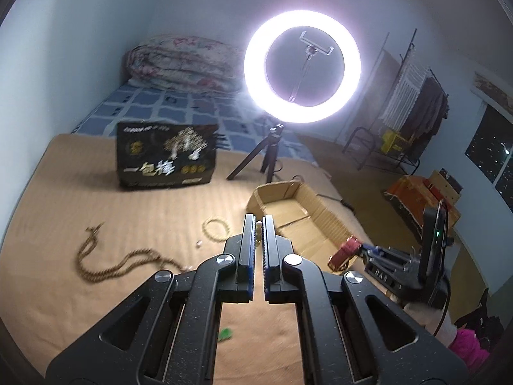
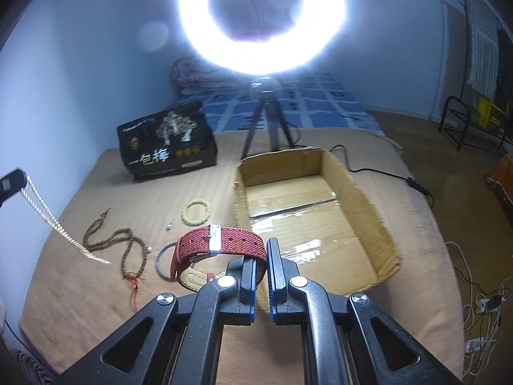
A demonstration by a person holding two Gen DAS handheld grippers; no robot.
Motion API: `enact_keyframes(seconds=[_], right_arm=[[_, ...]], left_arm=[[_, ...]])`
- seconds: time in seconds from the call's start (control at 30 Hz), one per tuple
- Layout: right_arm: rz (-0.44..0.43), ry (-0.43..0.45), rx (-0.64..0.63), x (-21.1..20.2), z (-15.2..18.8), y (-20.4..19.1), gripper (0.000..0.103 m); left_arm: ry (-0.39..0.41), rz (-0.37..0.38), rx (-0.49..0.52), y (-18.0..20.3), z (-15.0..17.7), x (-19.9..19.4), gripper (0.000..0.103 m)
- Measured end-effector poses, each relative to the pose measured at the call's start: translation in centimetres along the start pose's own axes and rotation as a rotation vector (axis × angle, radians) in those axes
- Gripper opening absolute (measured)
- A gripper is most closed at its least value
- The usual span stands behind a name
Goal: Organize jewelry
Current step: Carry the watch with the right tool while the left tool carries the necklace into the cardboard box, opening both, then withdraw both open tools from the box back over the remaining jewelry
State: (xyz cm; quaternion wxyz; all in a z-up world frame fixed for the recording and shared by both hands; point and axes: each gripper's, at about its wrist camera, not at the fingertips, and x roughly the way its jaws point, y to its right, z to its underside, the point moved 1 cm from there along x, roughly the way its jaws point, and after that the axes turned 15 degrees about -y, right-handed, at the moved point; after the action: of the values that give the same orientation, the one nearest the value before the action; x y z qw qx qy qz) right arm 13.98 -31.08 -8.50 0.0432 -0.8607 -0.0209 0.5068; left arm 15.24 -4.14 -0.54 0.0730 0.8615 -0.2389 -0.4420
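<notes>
My left gripper [image 1: 259, 224] is a speckled matte-black scissor frame with round silver rivets at the pivots, triangular cutouts in its arms and blue-edged ribbed pads. My right gripper [image 2: 262, 250] looks identical. Seen from the left, its body carries white lettering and a green indicator light.

Two wrist cams, both looking down the fingers from above the tan blanket [image 1: 134, 211].

Left cam sits high and left, tilted down toward the ring light [image 1: 302, 66] and the far bed; the cardboard box [image 1: 298, 205] is off to its right. Right cam is nearer, right over the box [image 2: 368, 199], with the light [image 2: 261, 21] looming overhead. Both catch the black bag [image 1: 166, 155] [image 2: 166, 142], the pale bead bracelet [image 1: 217, 229] [image 2: 196, 212] and the brown bead strand [image 1: 105, 261] [image 2: 112, 239].
</notes>
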Motion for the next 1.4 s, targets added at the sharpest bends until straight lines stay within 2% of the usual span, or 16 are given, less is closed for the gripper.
enact_keyframes(seconds=[0.3,0.47,0.63,0.83,1.1,1.2,1.27,1.37,1.4], right_arm=[[0.034,0.007,0.066,-0.3,-1.2,4.4,0.003],[0.06,-0.009,0.106,0.9,-2.0,6.8,0.003],[0.093,-0.034,0.136,2.7,-2.6,8.9,0.003],[0.103,-0.089,0.167,5.0,-2.6,10.8,0.003],[0.105,-0.135,0.173,6.9,-2.3,11.2,0.004],[0.092,-0.135,0.164,6.9,-2.3,10.9,0.012],[0.103,-0.119,0.153,6.7,-2.4,10.6,0.039],[0.111,-0.092,0.143,5.9,-2.6,10.2,0.059],[0.112,-0.083,0.146,5.6,-2.6,10.2,0.061]], left_arm=[[0.016,0.077,0.075,6.1,-5.8,3.7,0.001],[-0.004,0.098,0.114,9.5,-8.3,7.2,0.001],[-0.04,0.114,0.111,11.2,-10.0,11.1,0.001],[-0.104,0.093,0.102,11.9,-10.2,15.9,0.001],[-0.217,0.028,0.105,11.5,-7.8,21.7,0.001],[-0.249,0.01,0.108,11.2,-7.2,22.8,0.001],[-0.258,-0.008,0.118,11.1,-7.0,23.1,0.001],[-0.279,-0.03,0.121,10.7,-6.8,23.3,0.002],[-0.28,-0.03,0.119,10.6,-6.8,23.2,0.005]])
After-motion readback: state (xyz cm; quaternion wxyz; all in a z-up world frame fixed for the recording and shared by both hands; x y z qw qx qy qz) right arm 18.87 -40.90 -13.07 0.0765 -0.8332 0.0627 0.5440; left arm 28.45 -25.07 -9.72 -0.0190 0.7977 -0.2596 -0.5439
